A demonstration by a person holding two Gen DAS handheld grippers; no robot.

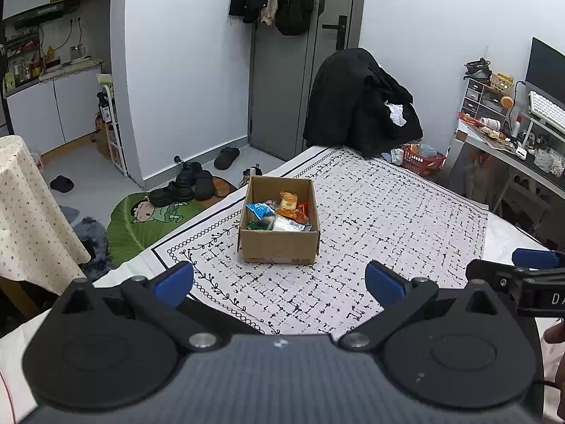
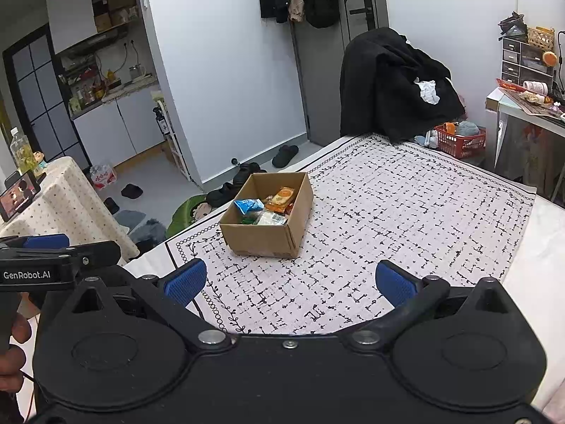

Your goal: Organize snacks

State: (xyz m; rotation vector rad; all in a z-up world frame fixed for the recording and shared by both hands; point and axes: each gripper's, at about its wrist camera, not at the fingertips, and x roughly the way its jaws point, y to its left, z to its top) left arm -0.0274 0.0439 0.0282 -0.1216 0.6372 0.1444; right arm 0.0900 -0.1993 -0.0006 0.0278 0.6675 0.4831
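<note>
Cloth edge on your left: the patterned tablecloth (image 1: 370, 219) ends at a looped border, with floor, a green leaf mat (image 1: 141, 219) and black shoes (image 1: 187, 183) beyond it. Cardboard box (image 1: 279, 243) sits near that left edge, well ahead of both grippers, open-topped, with snack packets (image 1: 282, 212) piled inside: blue, orange, white, maybe a green one, hard to tell at this size. Bare cloth runs clear from the box to your fingertips and far off to the right.

Your left gripper (image 1: 279, 282) hovers low over the near cloth, jaws spread wide, nothing between them. Your right gripper (image 2: 291, 282) sits just beside it, level, also spread wide and empty; your hand (image 2: 14, 346) shows at the right-wrist view's left edge.

Behind the table: a chair draped in black clothes (image 1: 360, 106), then a red basket (image 1: 422, 160), then a cluttered desk (image 1: 512, 148) at far right.
</note>
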